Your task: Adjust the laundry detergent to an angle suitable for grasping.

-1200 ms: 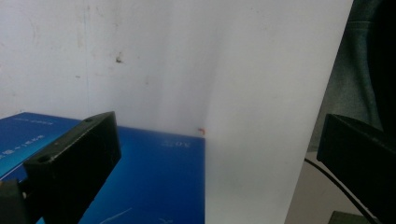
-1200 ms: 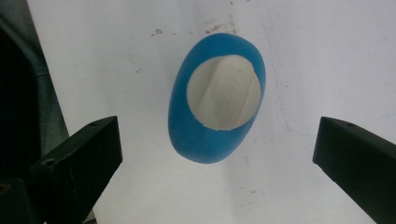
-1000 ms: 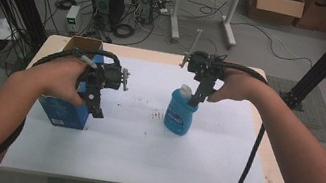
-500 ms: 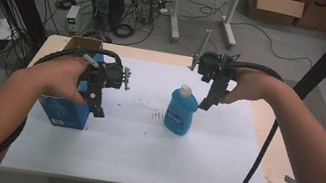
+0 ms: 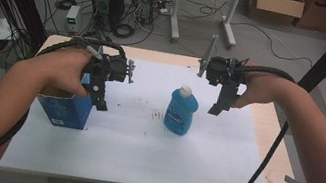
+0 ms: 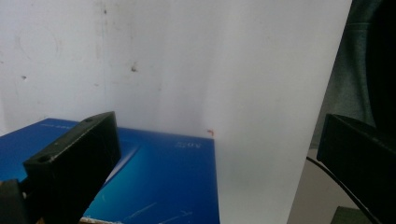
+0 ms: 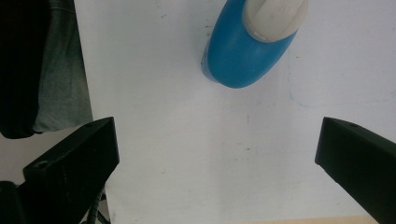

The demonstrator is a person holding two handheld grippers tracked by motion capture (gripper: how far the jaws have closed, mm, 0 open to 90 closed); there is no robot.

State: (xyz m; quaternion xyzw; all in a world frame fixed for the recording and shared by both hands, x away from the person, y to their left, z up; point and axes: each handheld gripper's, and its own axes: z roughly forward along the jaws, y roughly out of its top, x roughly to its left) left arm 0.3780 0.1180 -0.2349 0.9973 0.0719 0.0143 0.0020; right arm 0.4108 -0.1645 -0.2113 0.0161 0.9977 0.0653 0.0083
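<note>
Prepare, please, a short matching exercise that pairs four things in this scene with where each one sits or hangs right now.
Things:
1. blue bottle
2. blue box
3. left hand-held gripper
4. right hand-held gripper

Places or states:
A. open, hanging over the box's right edge
B. standing upright near the middle of the white table
C. open, in the air just right of the bottle
D. standing at the table's left side

Pairs: 1-B, 2-D, 3-A, 4-C

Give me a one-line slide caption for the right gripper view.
Open right gripper held above the white table, apart from the upright blue bottle with its white cap.
</note>
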